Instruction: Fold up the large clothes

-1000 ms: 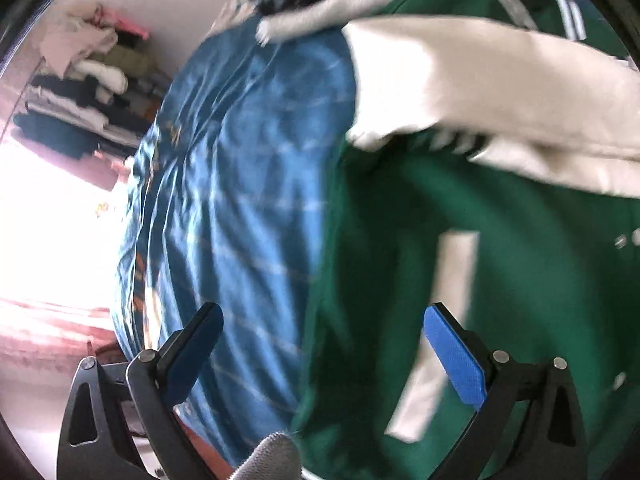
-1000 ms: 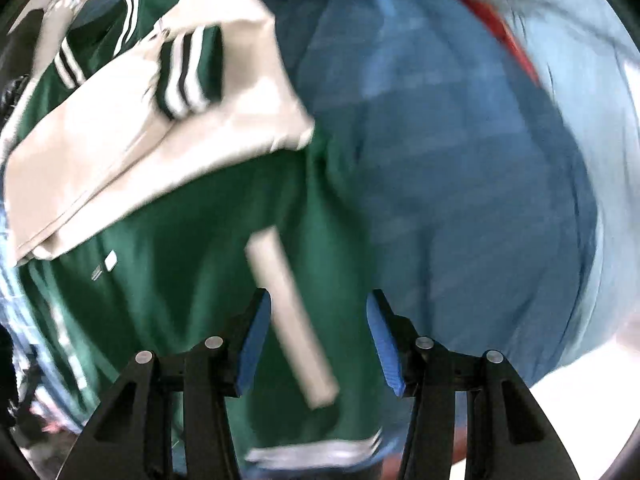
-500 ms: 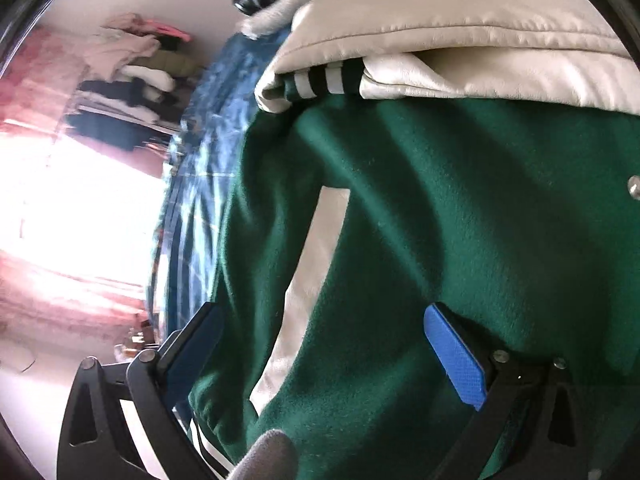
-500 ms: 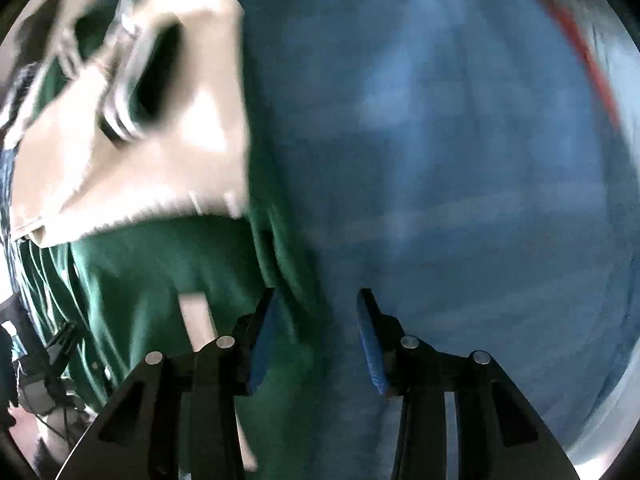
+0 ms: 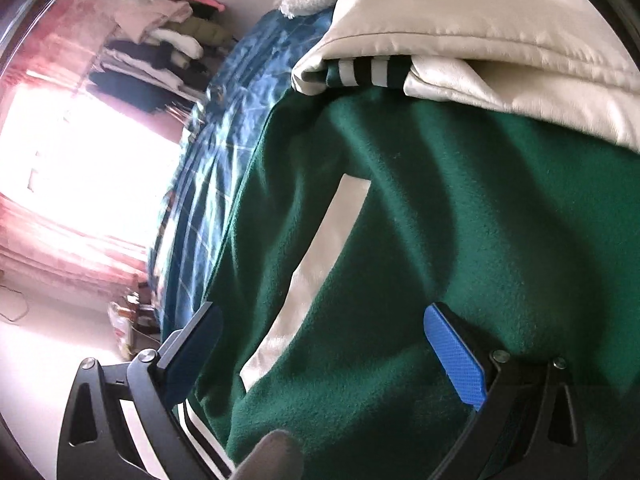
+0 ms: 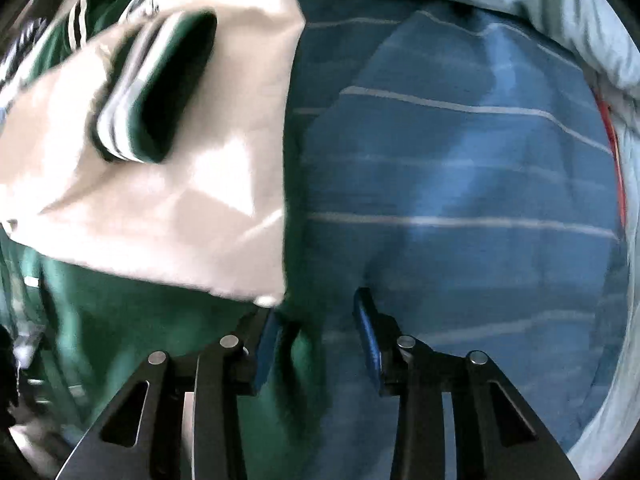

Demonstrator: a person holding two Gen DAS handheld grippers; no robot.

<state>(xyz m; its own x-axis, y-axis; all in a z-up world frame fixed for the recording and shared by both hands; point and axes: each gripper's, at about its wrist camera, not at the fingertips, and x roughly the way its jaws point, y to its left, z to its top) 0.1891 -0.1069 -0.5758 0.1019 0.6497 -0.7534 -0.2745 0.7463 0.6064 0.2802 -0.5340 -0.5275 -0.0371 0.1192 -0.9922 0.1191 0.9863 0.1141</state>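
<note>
Straddling green jacket (image 5: 460,208) hem, left gripper (image 5: 324,344) jaws apart.

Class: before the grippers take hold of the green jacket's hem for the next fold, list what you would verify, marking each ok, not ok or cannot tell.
1. Left gripper open, jacket fabric between its pads: ok.
2. Right gripper open at the jacket's edge: ok.
3. Cream sleeves folded across the body: ok.
4. Striped cuff tucked flat: cannot tell, blurred.
5. Blue bedspread clear of the right gripper's pads: cannot tell.
</note>
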